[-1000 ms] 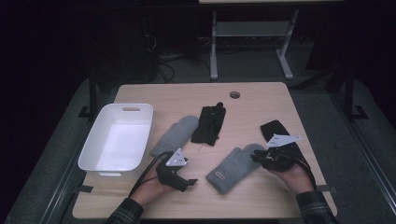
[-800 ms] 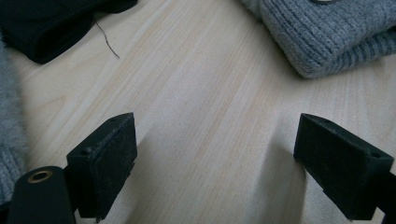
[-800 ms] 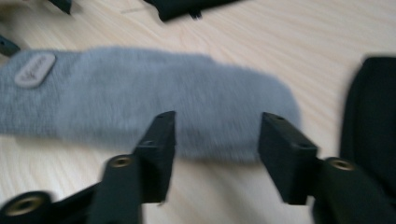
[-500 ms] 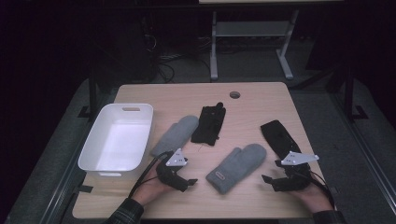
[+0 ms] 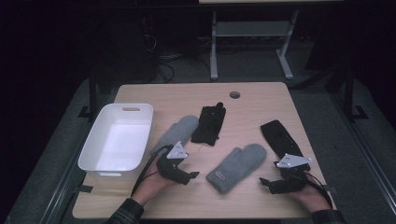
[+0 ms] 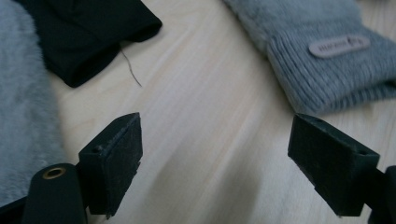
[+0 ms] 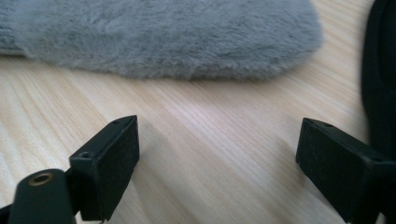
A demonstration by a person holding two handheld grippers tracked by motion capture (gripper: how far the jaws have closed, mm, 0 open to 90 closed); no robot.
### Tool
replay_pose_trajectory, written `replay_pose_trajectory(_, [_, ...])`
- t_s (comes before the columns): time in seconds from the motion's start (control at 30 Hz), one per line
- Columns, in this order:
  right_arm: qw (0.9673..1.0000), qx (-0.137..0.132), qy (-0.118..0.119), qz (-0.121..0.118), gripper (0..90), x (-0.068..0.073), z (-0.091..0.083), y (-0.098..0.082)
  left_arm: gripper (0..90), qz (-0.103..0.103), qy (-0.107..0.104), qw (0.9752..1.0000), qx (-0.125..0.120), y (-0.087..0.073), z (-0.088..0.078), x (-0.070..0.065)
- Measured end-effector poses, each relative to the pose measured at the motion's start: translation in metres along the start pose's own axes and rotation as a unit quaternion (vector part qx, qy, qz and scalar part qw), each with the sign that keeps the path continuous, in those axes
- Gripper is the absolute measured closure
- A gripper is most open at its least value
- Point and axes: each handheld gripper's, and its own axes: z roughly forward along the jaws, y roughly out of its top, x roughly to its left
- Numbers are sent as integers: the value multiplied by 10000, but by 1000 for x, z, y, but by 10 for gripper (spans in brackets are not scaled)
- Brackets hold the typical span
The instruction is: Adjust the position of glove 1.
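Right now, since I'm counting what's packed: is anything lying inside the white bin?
No: in the high view the white bin shows a bare bottom, and both grey mittens lie on the table.

Two grey mittens (image 5: 236, 168) (image 5: 175, 133) lie on the table. Two black gloves (image 5: 208, 123) (image 5: 279, 136) lie there too. One white bin (image 5: 95, 150) stands alongside.

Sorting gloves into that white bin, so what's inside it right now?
The white bin shows a bare white floor with nothing lying in it; its near wall hides a thin strip of the bottom.
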Motion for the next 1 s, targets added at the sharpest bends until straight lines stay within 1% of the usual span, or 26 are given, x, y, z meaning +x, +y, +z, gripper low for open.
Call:
replay_pose_trajectory(0.03, [10000,-15,10,9,128,0,0,0,203,-5,40,10000,-16,2,-2,2])
replay_pose_trajectory(0.1, [10000,-70,17,43,119,0,1,-1,216,-100,112,9998,-87,5,-4,5])
replay_pose_trajectory(0.13, [10000,-79,18,23,118,0,1,-2,216,-90,167,9998,-42,7,-6,7])
replay_pose_trajectory(0.2, [9999,-94,37,18,118,-1,1,-2,218,-147,257,9995,-56,9,-8,11])
replay_pose_trajectory(0.23, [9999,-93,38,19,117,-1,1,-2,218,-226,309,9992,-101,11,-8,13])
replay_pose_trajectory(0.33, [9999,-95,41,13,117,-1,1,-2,218,-274,472,9984,-133,17,-11,20])
replay_pose_trajectory(0.43, [9999,-100,40,0,117,-1,1,-2,219,-361,584,9975,-137,23,-10,28])
replay_pose_trajectory(0.57, [9999,-98,45,5,118,-1,1,-2,218,-475,761,9958,-184,30,-8,40])
replay_pose_trajectory(0.7, [9999,-91,58,14,120,-1,1,-2,216,-543,996,9933,-202,37,-5,50])
replay_pose_trajectory(0.77, [9999,-102,56,19,120,-1,1,-2,216,-633,1104,9916,-236,39,-1,54])
replay_pose_trajectory(0.8, [9999,-103,58,16,120,-1,1,-2,217,-671,1183,9905,-218,40,1,57])
replay_pose_trajectory(0.9, [9999,-102,57,19,122,-1,1,-2,218,-794,1310,9881,-142,41,5,65])
replay_pose_trajectory(1.0, [9999,-103,55,24,124,-1,1,-2,218,-923,1454,9850,-71,40,10,73])
